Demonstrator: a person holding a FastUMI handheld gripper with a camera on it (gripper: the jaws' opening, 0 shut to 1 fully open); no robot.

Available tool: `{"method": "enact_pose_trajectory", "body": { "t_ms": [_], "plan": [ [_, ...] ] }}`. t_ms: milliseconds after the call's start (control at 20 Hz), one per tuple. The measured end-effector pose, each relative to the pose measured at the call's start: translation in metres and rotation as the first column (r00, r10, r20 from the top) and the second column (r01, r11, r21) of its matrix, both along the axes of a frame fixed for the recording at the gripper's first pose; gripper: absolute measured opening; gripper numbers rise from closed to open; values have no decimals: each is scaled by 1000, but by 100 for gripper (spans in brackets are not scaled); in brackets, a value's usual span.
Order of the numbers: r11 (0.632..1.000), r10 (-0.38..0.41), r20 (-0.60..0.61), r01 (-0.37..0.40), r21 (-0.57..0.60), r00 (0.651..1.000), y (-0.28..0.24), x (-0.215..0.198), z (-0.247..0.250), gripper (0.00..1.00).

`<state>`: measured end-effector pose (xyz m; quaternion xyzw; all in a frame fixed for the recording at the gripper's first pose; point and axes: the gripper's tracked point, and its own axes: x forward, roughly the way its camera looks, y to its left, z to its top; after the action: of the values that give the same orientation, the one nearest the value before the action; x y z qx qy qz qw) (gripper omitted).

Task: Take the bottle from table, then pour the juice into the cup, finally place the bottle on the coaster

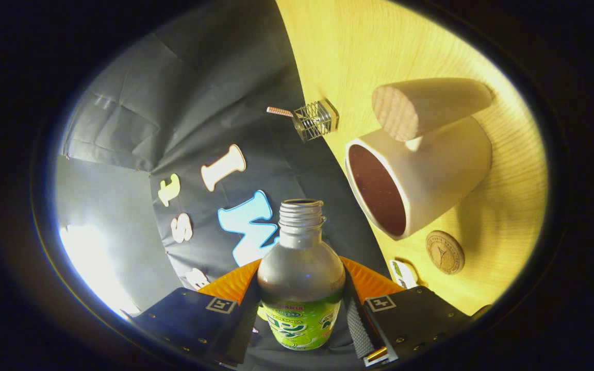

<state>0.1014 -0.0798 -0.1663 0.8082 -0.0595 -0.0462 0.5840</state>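
1. Bottle (301, 278) sat between the fingers of the tongs (302, 309), clamped on both sides at the label band, lifted off the bench (488, 257). Cap was off, threaded mouth open.
2. Tongs were closed down to the bottle's width, both fingers pressing its body; nothing else in their grip.
3. View was rolled hard: the bench ran up one side, so the bottle looked tipped well over toward the cup (415, 175). Mouth was near the cup's rim but short of it, not over the opening.
4. Step, my read: pour phase, mid-tilt. No stream of juice visible; can't tell how much liquid was left, the upper body read as cloudy and pale.
5. Next move would call for bringing the mouth over the cup's opening, then more tilt, slowly, since the neck is narrow and the bottle smooth in the grip.
6. Materials: bottle looked like clear plastic, round shoulder, ribbed screw neck, glossy green printed label. Cup was smooth, pale, tapered, matte outside, dark inside, with a thick round handle whose end face showed wood grain.
7. Coaster (445, 252) was a small round disc, cork-like, with a stamped emblem, lying on the bench just beside the cup's rim. That's the final drop point.
8. Farther off: a small wire coil holder (316, 120) with a striped stick poking out. Bench was light wood grain.
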Motion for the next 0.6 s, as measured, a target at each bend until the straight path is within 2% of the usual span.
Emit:
{"method": "enact_pose_trajectory", "body": {
  "t_ms": [600],
  "plan": [
    [996,-32,-8,31,-87,999,6,0,-6,76]
  ]
}}
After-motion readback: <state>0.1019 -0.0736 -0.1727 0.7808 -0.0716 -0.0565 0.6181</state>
